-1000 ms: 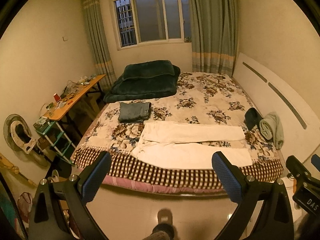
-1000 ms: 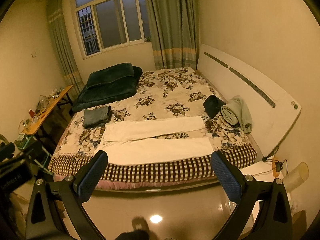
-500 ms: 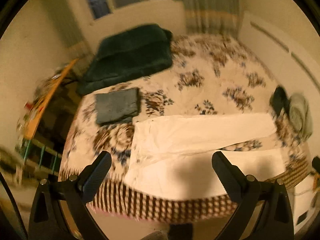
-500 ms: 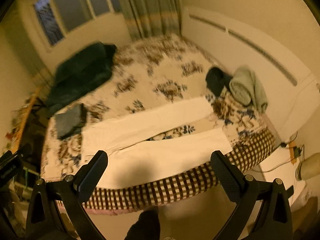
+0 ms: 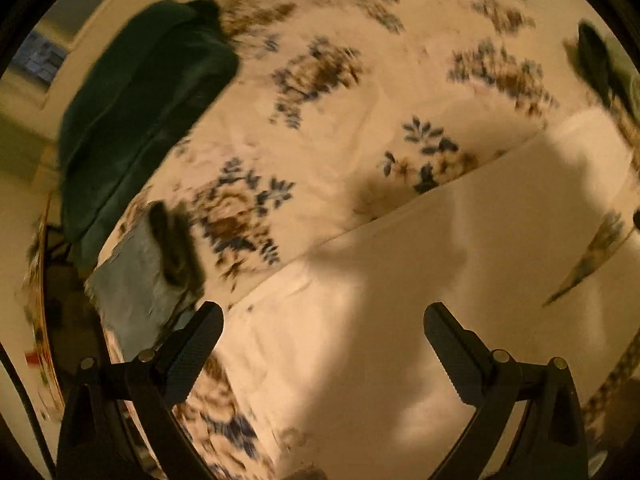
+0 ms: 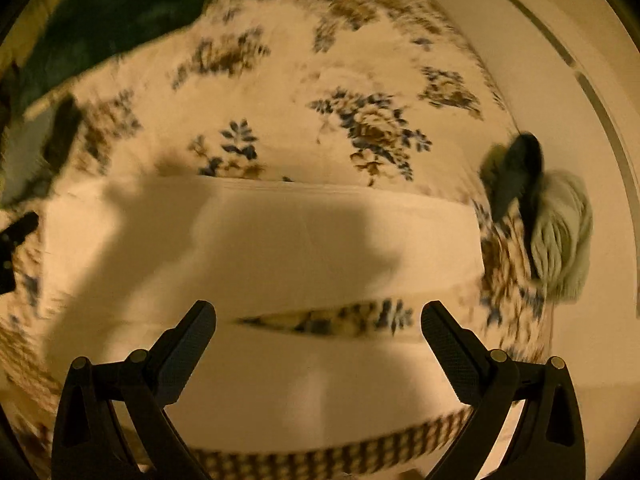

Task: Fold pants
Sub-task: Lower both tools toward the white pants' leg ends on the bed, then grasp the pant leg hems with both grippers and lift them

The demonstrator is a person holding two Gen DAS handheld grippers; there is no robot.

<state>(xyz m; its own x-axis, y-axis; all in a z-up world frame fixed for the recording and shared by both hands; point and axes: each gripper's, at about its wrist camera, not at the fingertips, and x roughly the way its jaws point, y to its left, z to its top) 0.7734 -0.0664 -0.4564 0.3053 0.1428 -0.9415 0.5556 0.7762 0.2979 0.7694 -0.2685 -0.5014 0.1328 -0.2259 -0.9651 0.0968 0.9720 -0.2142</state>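
White pants (image 5: 400,280) lie flat on the floral bedspread (image 5: 328,128), legs spread apart to the right. My left gripper (image 5: 322,332) is open and empty, hovering over the waist end at the left. In the right wrist view the pants (image 6: 280,232) fill the middle, with a strip of bedspread showing between the two legs. My right gripper (image 6: 318,328) is open and empty above the leg ends. Both views are motion-blurred.
A folded grey garment (image 5: 136,280) lies left of the waist. A dark green blanket (image 5: 140,112) sits at the far left of the bed. A dark item (image 6: 516,172) and a pale rolled cloth (image 6: 564,240) lie by the white headboard (image 6: 560,80).
Both grippers have moved from standing back in the room to close over the bed and the pants, tilting downward. Both stay open.
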